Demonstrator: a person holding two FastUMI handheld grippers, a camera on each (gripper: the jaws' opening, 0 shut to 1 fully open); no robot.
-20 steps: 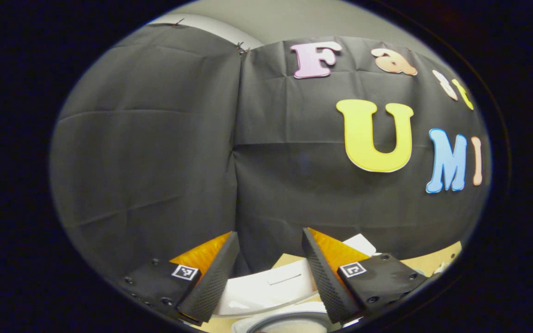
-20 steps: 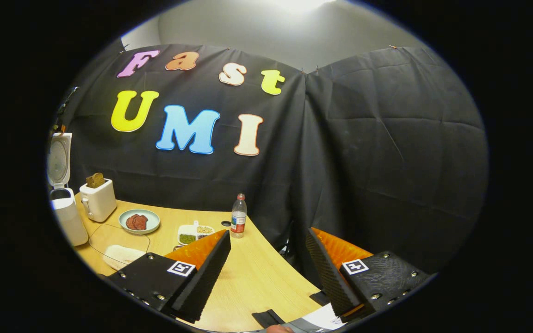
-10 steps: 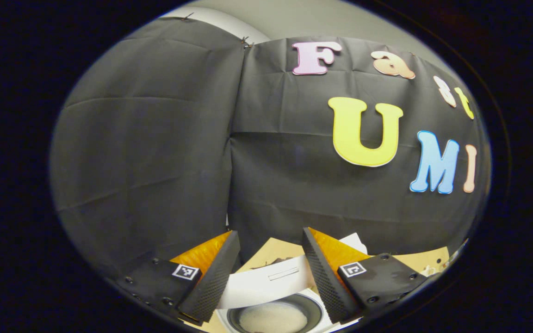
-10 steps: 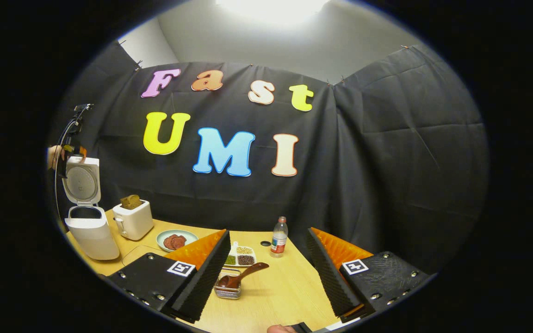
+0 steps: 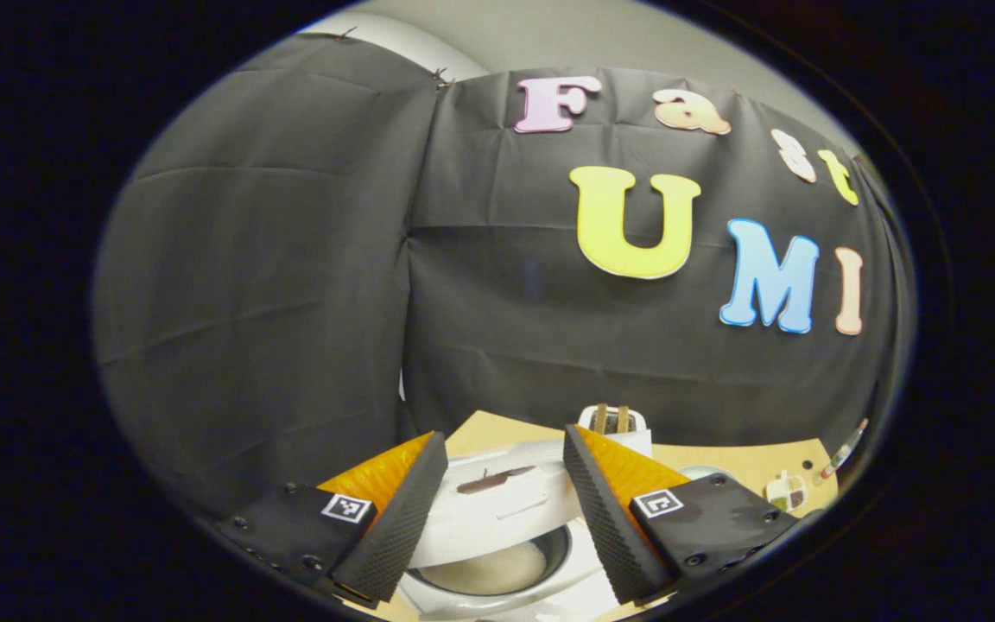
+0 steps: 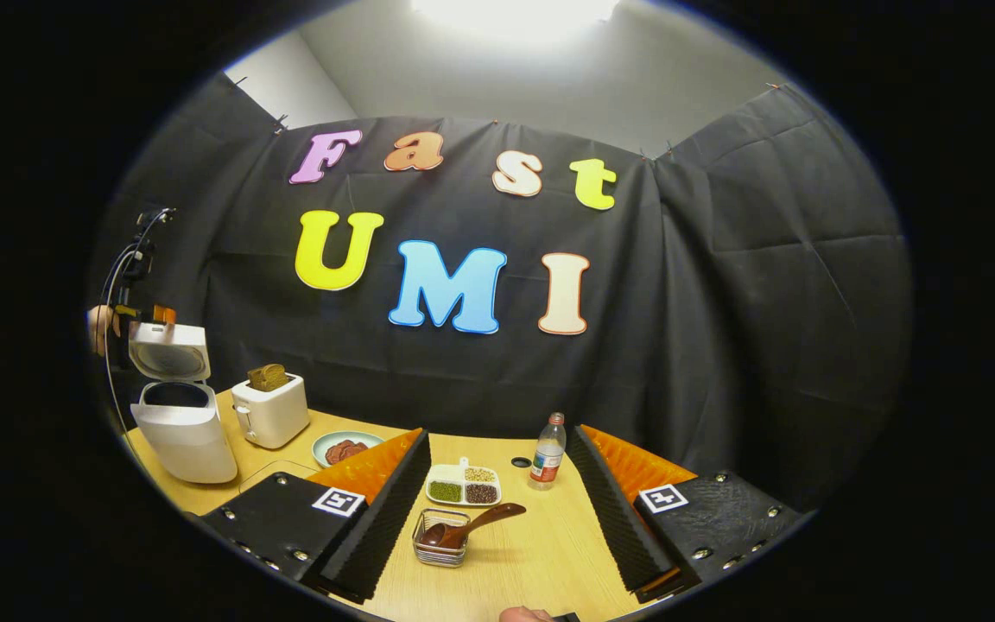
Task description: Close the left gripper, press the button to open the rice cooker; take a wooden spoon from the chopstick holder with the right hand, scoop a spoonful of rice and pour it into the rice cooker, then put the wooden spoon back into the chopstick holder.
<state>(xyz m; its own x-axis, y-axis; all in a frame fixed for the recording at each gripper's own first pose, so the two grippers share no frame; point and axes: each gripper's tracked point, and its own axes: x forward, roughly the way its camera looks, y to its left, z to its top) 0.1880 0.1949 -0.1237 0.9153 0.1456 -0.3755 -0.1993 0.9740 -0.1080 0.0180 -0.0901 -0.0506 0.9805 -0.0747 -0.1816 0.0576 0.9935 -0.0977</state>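
We hold the left gripper above the rice cooker, fingers spread wide and empty; its lid is up and pale rice lies in the pot. Our right gripper hangs over the worktop, fingers likewise wide apart with nothing between them. The wooden spoon leans in the chopstick holder beneath, near a divided dish.
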